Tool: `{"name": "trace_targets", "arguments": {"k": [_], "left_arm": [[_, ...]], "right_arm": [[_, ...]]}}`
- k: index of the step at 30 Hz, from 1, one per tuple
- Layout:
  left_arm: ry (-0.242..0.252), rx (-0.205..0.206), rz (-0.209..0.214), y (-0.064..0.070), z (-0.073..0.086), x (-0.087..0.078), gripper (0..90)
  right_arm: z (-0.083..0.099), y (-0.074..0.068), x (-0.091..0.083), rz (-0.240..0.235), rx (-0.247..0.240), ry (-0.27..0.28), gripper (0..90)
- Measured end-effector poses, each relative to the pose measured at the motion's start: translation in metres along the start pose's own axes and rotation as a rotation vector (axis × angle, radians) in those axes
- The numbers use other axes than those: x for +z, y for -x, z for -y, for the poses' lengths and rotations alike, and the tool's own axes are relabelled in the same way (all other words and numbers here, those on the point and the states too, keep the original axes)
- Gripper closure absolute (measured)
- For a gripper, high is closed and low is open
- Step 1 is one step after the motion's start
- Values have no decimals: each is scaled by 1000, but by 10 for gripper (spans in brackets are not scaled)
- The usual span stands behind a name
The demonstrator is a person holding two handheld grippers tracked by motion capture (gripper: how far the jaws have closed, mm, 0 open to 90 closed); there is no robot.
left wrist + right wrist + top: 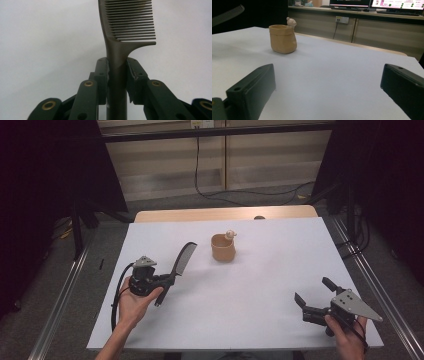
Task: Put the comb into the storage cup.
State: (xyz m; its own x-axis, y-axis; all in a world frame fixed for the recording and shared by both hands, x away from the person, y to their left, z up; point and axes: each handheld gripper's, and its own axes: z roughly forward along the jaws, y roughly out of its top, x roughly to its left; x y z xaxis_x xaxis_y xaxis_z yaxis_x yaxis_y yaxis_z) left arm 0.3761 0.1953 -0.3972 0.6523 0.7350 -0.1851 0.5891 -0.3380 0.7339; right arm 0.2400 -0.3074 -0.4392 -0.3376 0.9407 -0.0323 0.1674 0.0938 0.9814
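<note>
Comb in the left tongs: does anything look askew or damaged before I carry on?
Nothing stands out. The comb sits centred between the left tongs, gripped by its handle, teeth intact. The tan cup stands upright, apart from both; the right tongs are open.

I could read no text, label, brand or number anywhere. The two monitors [397, 3] at the far wall in my right gripper view showed coloured patches and dots, but the writing on them was too small and blurred to make out. The comb [125, 30], the tan pot [282, 38] and the wall socket [343, 19] carried no marking I could see.
</note>
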Motion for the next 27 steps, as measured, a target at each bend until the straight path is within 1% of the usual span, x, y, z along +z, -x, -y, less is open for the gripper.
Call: {"name": "trace_targets", "arguments": {"k": [3, 5, 7, 10, 12, 18, 19, 21, 23, 25, 27], "left_arm": [[56, -9, 18, 1, 0, -3, 729], [92, -5, 16, 2, -1, -5, 728], [112, 6, 20, 2, -1, -8, 729], [149, 8, 17, 2, 0, -11, 728], [160, 14, 15, 2, 0, -12, 728], [215, 44, 22, 6, 0, -15, 729], [221, 53, 10, 8, 0, -16, 729], [239, 65, 16, 8, 0, -17, 729], [251, 83, 9, 9, 0, -17, 729], [278, 81, 11, 9, 0, -16, 728], [286, 92, 9, 9, -1, -15, 728]], "right_arm": [[0, 0, 0, -2, 1, 2, 0], [0, 0, 0, -2, 1, 2, 0], [0, 0, 0, -1, 2, 1, 0], [0, 0, 0, -1, 0, 1, 0], [0, 0, 0, -1, 2, 1, 0], [0, 0, -1, -1, 0, 3, 0], [0, 0, -1, -1, 0, 4, 0], [0, 0, -1, 1, 0, 3, 0], [0, 0, -1, 2, 2, 3, 0], [0, 0, -1, 2, 3, 4, 0], [0, 0, -1, 1, 3, 5, 0]]}}
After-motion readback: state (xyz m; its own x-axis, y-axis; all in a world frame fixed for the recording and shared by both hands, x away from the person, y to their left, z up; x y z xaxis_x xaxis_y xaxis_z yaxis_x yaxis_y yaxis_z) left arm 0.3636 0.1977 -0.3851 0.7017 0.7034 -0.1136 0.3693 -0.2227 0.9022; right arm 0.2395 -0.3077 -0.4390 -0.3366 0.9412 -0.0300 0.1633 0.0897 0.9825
